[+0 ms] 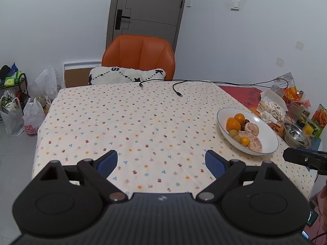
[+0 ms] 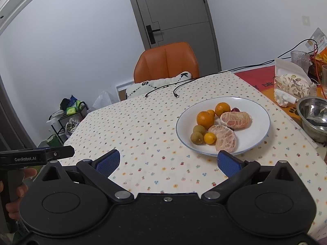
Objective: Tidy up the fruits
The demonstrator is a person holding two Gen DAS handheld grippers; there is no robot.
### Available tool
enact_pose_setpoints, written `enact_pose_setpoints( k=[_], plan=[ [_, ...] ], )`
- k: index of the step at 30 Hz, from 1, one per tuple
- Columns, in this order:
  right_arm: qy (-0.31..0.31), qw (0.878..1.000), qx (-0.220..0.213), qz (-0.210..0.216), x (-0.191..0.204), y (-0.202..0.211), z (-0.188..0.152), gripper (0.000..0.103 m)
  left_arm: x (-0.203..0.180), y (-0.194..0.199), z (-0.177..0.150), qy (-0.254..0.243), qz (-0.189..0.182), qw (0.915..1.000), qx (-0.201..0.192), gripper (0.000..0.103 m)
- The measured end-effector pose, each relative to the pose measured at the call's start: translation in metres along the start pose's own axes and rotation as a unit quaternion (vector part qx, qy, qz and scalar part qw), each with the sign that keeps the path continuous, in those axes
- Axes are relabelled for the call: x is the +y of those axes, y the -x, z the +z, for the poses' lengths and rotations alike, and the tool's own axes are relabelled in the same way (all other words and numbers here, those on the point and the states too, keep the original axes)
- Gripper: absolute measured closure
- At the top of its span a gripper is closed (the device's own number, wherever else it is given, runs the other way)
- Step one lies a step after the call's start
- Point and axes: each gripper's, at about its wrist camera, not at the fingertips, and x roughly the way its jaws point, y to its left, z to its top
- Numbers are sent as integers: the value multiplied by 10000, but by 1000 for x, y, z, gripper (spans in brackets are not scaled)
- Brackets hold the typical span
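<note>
The left tool (image 1: 161, 163) hangs spread and empty over bare flowered cloth at lower centre of its view, where the white plate (image 1: 263, 122) of fruit sits at middle right. The right tool (image 2: 166, 162), equally spread and holding nothing, has that plate just beyond its right finger, right of centre. Only the right view shows a hand (image 2: 19, 185) gripping the other handle (lower left), while the left view alone shows plastic bags (image 1: 30, 118) on the floor beside the counter (image 1: 122, 122).
</note>
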Motion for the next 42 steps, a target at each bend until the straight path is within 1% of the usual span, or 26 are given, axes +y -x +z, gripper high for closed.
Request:
enact_pose_setpoints(
  k=[9, 17, 42],
  plan=[
    [2, 10000, 50, 12, 0, 12, -9, 0, -4, 8, -7, -52, 97, 9999, 108, 12],
    [89, 9999, 89, 71, 4, 13, -10, 0, -2, 9, -11, -3, 191, 9996, 218, 12],
    [63, 9999, 94, 74, 3, 11, -13, 0, -10, 6, -12, -153, 153, 9994, 251, 12]
  ],
)
